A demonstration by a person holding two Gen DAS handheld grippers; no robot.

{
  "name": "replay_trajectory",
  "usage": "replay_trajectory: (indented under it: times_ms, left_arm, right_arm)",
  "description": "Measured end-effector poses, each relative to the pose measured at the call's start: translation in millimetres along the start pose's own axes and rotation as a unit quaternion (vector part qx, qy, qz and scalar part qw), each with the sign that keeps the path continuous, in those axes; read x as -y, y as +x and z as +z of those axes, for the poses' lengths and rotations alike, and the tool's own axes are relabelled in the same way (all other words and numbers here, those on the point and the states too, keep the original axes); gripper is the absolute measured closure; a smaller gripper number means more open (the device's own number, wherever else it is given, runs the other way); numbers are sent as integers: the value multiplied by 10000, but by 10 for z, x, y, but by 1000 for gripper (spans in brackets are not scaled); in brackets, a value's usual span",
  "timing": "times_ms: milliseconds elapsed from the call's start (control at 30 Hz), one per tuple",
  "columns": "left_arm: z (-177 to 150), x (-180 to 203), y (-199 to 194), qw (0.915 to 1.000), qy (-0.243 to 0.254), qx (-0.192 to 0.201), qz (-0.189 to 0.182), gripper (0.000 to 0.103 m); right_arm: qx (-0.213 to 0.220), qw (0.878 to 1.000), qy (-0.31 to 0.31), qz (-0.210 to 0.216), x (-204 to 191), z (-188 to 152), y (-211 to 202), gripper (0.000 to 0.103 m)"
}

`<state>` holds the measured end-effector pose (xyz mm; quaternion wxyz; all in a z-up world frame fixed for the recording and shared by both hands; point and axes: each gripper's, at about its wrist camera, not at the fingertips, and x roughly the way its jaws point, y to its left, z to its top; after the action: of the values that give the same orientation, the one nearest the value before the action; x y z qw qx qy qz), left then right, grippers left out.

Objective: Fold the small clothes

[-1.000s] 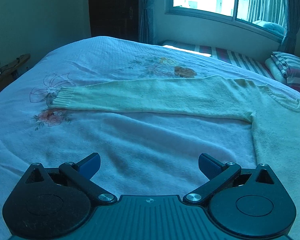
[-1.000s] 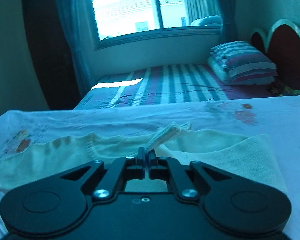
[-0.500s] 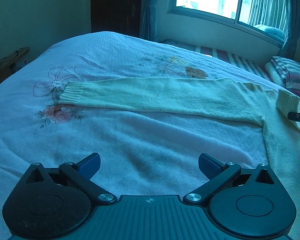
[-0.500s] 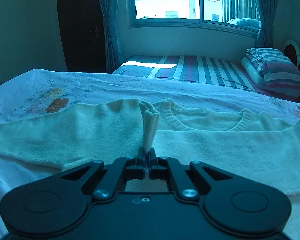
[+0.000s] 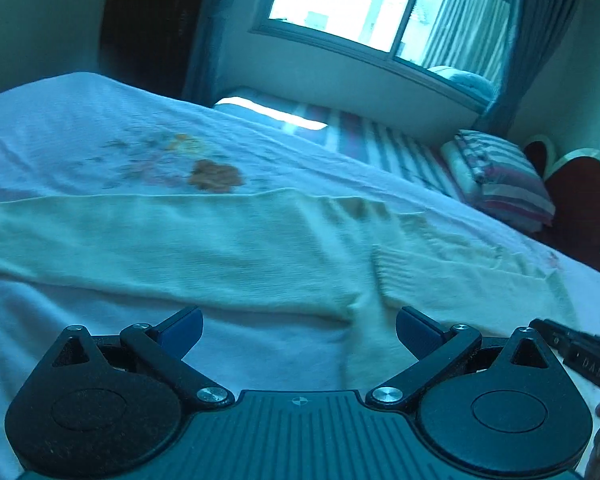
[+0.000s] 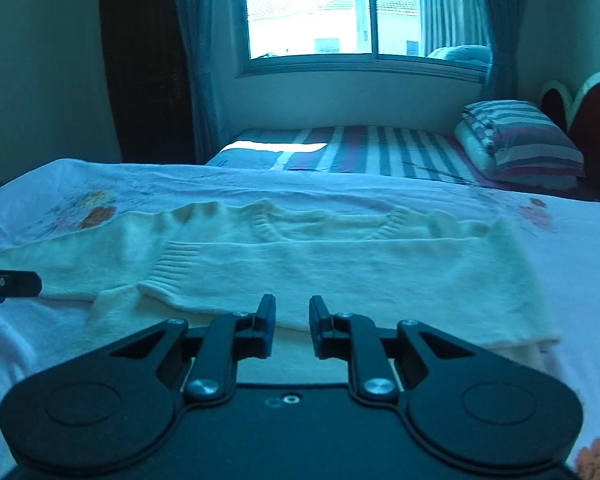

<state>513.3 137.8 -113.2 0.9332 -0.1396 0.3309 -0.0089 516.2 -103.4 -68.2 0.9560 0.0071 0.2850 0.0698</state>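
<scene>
Two beds fill the rm. Going left to right in the right-wrist view: dark wardrobe or door (image 6: pixel 148 80) at far left, curtain (image 6: pixel 198 60) beside it, bright window (image 6: pixel 364 8) in the middle w/ a second curtain (image 6: pixel 496 20) on its right, then a heart-shaped red headboard (image 6: pixel 580 108) at far right. Under the window sits the far bed w/ striped sheet (image 6: pixel 360 152) and a striped pillow (image 6: pixel 520 136) at its right end. Near bed is covered by a pale bedspread (image 6: pixel 580 264) w/ flower prints, wrinkled, one orange flower (image 6: pixel 98 216) at left.

Sweater (image 6: pixel 340 264), cream knit, lies flat on the near bedspread, neckline toward the window. One sleeve is folded across the chest, its ribbed cuff (image 6: pixel 172 268) resting at the left part of the body. Other sleeve (image 5: pixel 140 240) runs out straight to the left, seen in the left-wrist view, which is motion-blurred.

Left gripper (image 5: pixel 300 330) is wide, jaws just starting to close, nothing btwn them; it hovers over bare bedspread just short of the sleeve and armpit area. Right gripper (image 6: pixel 292 316) is narrow but opening, gap clear, no cloth btwn the pads; it sits just at the sweater's near edge, cuff lying off to its left. Each gripper's tip shows at the edge of the other's view.
</scene>
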Motion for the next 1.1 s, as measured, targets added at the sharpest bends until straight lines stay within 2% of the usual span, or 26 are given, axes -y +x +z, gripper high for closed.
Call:
replay_trajectory:
  times_ms: [33,67,267,367,500,533,567,600,667,767,900,1100]
  left_arm:
    - [20,131,80,9999,47,-62,-107,23]
    - [34,269,161,9997,71,-147,-193,47]
    - [5,626,529,9943,-512,-633,-688,49]
    - [-81,602,718,9863,-1020,-897,-932,49]
    - [-101,516,875,9757,-1667,-767,-1194,52]
    - [-95,506,900,9748,-1728,-738,-1199,61]
    - [-86,510,940,9758,-1704,-741,-1152,89]
    - [-82,524,981,9780,-1615,-751,-1085,101]
    - [-65,528,1017,9808,-1497,-696,-1039,101]
    - [28,568,864,9889,-1113,-308,-934,101]
    - [91,525,795,9949,-765,-157,-646,101]
    - [-17,431,880,9958,-612,-391,-549,101]
  right_arm:
    - [36,9999,62,-111,101,-19,-65,84]
    - [70,9996,122,-240,208,-39,-129,83]
    - [71,9969,499,-608,726,-152,-282,82]
    - [20,9943,736,-769,957,-194,-298,82]
    - [-12,9905,1048,-886,1225,-218,-286,82]
    - [-22,9892,1161,-892,1293,-228,-278,81]
    - [-41,9878,1273,-891,1354,-228,-263,81]
    - [-54,9866,1370,-886,1403,-228,-251,81]
    - [-61,9843,1524,-890,1484,-226,-243,81]
    - [-37,9832,1577,-923,1552,-223,-265,81]
    - [-28,9837,1546,-920,1601,-216,-237,81]
    - [56,9847,1549,-798,1640,-169,-143,85]
